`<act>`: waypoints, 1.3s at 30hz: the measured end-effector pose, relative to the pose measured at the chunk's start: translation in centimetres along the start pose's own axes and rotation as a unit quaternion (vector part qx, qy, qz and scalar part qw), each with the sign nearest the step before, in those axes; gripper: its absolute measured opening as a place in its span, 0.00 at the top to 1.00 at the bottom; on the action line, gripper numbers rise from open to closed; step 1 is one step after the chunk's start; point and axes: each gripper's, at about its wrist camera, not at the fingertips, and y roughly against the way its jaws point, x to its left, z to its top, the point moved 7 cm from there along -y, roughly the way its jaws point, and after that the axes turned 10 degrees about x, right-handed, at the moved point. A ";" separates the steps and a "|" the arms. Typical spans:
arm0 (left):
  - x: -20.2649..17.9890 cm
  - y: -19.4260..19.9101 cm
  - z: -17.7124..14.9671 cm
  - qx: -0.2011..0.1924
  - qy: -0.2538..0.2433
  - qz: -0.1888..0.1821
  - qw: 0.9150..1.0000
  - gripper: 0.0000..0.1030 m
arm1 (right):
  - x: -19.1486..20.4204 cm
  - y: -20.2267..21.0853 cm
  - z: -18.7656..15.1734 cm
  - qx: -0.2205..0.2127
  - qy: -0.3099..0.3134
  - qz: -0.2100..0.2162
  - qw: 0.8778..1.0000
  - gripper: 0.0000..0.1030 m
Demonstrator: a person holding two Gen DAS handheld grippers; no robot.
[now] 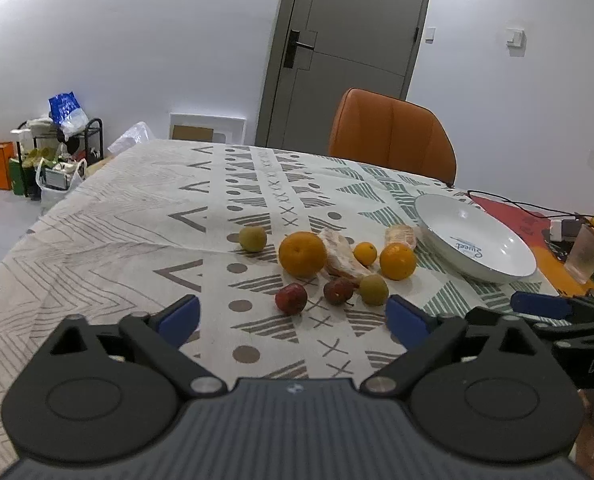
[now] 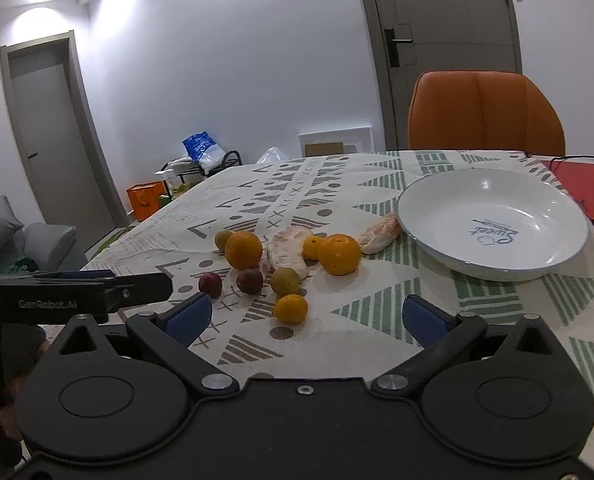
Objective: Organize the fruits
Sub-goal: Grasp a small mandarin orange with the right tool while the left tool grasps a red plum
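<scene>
Several fruits lie in a cluster on the patterned tablecloth: two oranges (image 1: 302, 254) (image 1: 397, 261), small yellow citrus (image 1: 365, 253) (image 2: 290, 309), two dark red fruits (image 1: 291, 299) (image 1: 338, 291), green-yellow fruits (image 1: 252, 239) (image 1: 373, 289) and peeled pomelo pieces (image 1: 343, 258) (image 2: 379, 234). An empty white plate (image 1: 437, 224) (image 2: 429, 224) stands to their right. My left gripper (image 1: 293, 318) is open and empty, just short of the red fruits. My right gripper (image 2: 305, 318) is open and empty, with a small yellow citrus just ahead between its fingers.
An orange chair (image 1: 393, 136) stands at the table's far side. A glass (image 1: 585, 254), cables and small items lie at the right edge. Bags and a rack (image 1: 57, 148) stand on the floor at the left.
</scene>
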 end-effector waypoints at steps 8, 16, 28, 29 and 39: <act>0.5 -2.2 0.5 0.015 0.001 -0.003 1.000 0.22 | 0.7 -2.7 0.2 0.024 0.004 0.014 1.000 0.18; 0.5 -4.8 0.6 0.043 -0.003 -0.002 0.999 0.32 | 0.6 -5.4 0.6 0.041 -0.003 0.015 0.999 0.27; 0.3 -6.7 1.0 0.058 -0.010 0.016 0.998 0.36 | -0.1 -7.6 0.9 0.062 0.003 0.017 0.998 0.77; 0.3 -6.8 1.0 0.058 -0.011 0.017 0.998 0.40 | -0.4 -7.6 1.1 0.066 -0.003 0.023 0.998 0.77; -0.3 -6.5 1.5 0.055 -0.011 0.012 0.998 0.78 | -1.7 -6.3 1.3 0.046 -0.021 0.052 0.997 0.78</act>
